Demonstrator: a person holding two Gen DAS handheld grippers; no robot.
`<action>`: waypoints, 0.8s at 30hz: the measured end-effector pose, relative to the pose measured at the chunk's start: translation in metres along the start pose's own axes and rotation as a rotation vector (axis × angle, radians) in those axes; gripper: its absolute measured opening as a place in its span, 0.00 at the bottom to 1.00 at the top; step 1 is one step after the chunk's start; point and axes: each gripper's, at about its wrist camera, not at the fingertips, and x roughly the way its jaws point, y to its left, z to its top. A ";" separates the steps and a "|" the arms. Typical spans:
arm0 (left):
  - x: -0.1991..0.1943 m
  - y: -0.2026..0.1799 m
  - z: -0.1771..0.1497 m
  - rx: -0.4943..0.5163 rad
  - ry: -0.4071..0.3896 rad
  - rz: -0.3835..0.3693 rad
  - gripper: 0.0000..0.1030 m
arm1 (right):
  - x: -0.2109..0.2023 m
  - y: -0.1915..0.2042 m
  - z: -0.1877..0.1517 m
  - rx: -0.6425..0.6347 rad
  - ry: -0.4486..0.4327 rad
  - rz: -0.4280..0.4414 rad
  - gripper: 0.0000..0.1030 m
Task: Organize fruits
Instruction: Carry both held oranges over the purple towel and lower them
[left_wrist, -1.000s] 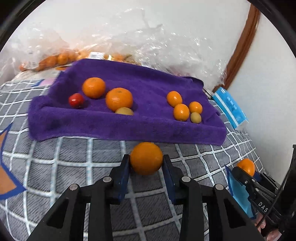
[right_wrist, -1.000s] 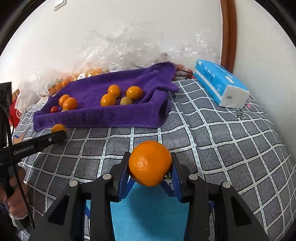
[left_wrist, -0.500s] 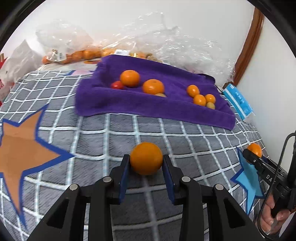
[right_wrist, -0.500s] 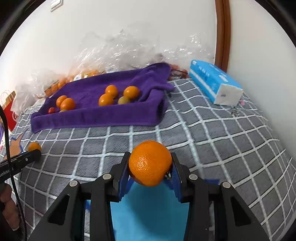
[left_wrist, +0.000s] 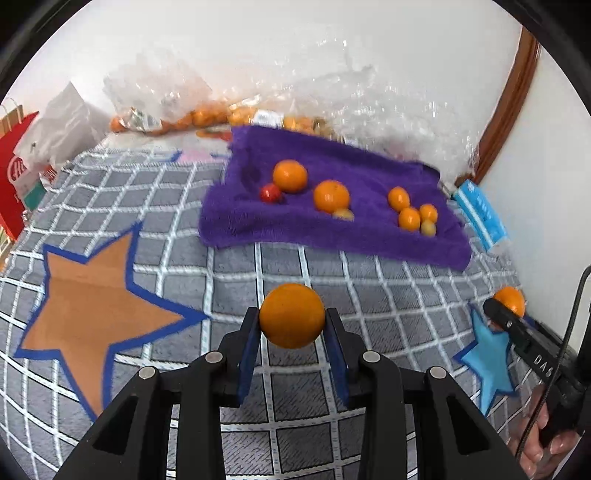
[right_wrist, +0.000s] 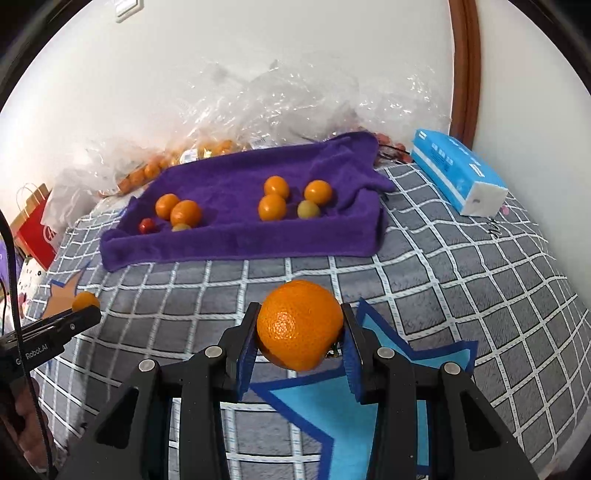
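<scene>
The left gripper (right_wrist: 86, 319) reads "Robot.AI"; the right gripper (left_wrist: 495, 310) shows "DAS".

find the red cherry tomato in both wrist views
Left wrist: red cherry tomato upper centre, left part of the purple towel.
Right wrist: red cherry tomato centre-left, towel's near-left corner.
Shared landmark: the blue tissue pack right of the towel.

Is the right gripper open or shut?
Shut on an orange: the right gripper's blue pads press both its sides.
</scene>
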 end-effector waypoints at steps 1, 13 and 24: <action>-0.005 -0.001 0.005 0.002 -0.012 0.006 0.32 | -0.002 0.001 0.003 0.002 -0.002 -0.001 0.40; -0.026 -0.013 0.050 0.011 -0.025 0.002 0.32 | -0.019 0.015 0.048 0.002 -0.043 -0.036 0.40; -0.019 -0.016 0.084 0.004 -0.008 0.001 0.32 | -0.010 0.022 0.087 0.000 -0.053 -0.035 0.40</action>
